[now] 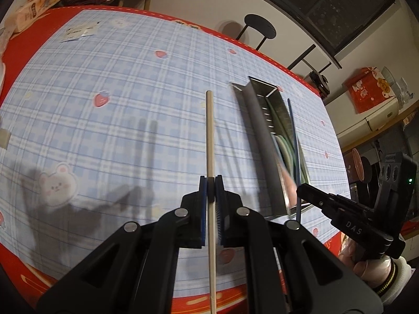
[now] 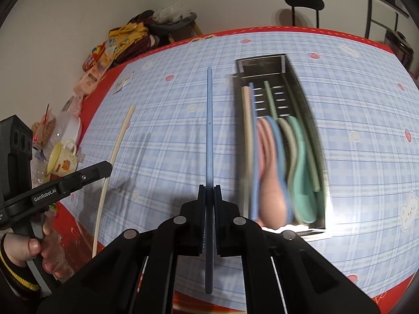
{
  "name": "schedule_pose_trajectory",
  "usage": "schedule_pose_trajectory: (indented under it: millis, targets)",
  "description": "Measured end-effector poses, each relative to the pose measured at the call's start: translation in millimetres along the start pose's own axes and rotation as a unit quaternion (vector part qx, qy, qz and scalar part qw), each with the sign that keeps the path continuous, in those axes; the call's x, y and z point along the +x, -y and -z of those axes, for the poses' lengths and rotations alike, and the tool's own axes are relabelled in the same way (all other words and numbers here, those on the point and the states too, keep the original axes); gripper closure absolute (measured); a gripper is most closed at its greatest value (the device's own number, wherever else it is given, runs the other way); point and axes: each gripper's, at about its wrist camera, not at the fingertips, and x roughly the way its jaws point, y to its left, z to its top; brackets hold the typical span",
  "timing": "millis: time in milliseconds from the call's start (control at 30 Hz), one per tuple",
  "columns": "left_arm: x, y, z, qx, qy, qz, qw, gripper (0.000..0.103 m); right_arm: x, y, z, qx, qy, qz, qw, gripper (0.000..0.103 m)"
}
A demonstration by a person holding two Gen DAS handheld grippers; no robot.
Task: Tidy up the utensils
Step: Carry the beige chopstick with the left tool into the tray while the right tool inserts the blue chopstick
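Checked tablecloth (image 1: 117, 110) fills my left view: my left gripper (image 1: 211, 183) clamps a cream chopstick (image 1: 210, 130) above it. Right view: my right gripper (image 2: 209, 192) pinches a blue chopstick (image 2: 209, 120) beside the metal tray (image 2: 293, 70), already loaded with spoons (image 2: 277, 167); both sticks remain.

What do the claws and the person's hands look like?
Both claws, left and right, are matte black with silver round pins and blue ribbed pads. White lettering reads "GenRobot.AI" and "DAS". The bare left hand wears a black sleeve with a yellow-striped cuff.

Checked tablecloth (image 2: 162, 120); yellow mug (image 2: 63, 157) at edge; black stool (image 1: 260, 28) behind.
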Motion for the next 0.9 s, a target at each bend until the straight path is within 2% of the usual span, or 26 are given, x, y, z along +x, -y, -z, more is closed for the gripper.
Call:
schedule_pose_trajectory:
  millis: [567, 800, 900]
  targets:
    - [46.9, 96.0, -19.9, -0.026, 0.001, 0.047, 0.9986, 0.093, -28.9, 82.7, -26.2, 0.023, 0.018, -0.018, 0.999, 0.097]
    - [80.6, 121.9, -36.0, -0.041, 0.011, 0.048, 0.9979, 0.093, -32.2, 103.1, -35.3, 0.017, 0.019, -0.02, 0.999, 0.097]
    - [96.3, 127.4, -41.0, -0.042, 0.013, 0.035, 0.9984, 0.093, -32.3, 112.5, -36.6, 0.02, 0.018, -0.018, 0.999, 0.097]
